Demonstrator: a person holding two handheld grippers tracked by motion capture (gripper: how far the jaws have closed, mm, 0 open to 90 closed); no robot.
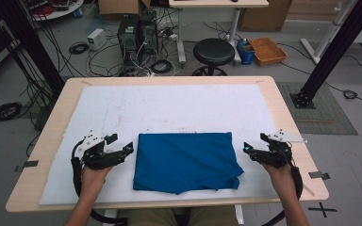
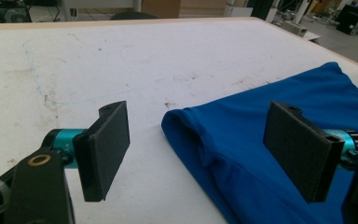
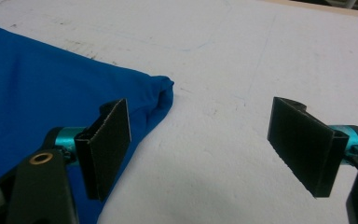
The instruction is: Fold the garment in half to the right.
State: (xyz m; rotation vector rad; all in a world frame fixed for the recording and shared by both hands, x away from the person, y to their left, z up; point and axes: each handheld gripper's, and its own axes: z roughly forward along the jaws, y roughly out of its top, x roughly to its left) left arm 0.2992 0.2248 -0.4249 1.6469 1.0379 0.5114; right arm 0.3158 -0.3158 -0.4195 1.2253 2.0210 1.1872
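At the near edge of the table (image 1: 283, 106), the person's two forearms come in, each hand holding a gripper low over the white sheet (image 1: 169, 106) that covers most of the light wooden top. The left gripper (image 1: 128, 149) sits near the near-left corner with its jaws spread wide and nothing between them; in the left gripper view one pad hangs over bare sheet and the other over the edge of the cloth, without pressing on it. The right gripper (image 1: 246, 149) sits toward the near-right corner, its jaws likewise wide apart and holding nothing. Between them lies the folded blue cloth (image 1: 185, 161), a rough rectangle close to the middle of the near edge, its near-right corner a little rumpled. Farther in, the sheet is bare and marked with faint smudges and thin drawn lines, and a strip of wood shows all round it. Beyond the far edge the floor is grey, with a round black stool (image 1: 213, 51) just behind the table's middle, two dark computer towers (image 1: 136, 30) amid loose cables to its left, an orange tray (image 1: 267, 50) to its right, and cardboard boxes (image 1: 118, 6) at the back. Black frame posts (image 1: 332, 52) stand at both sides.
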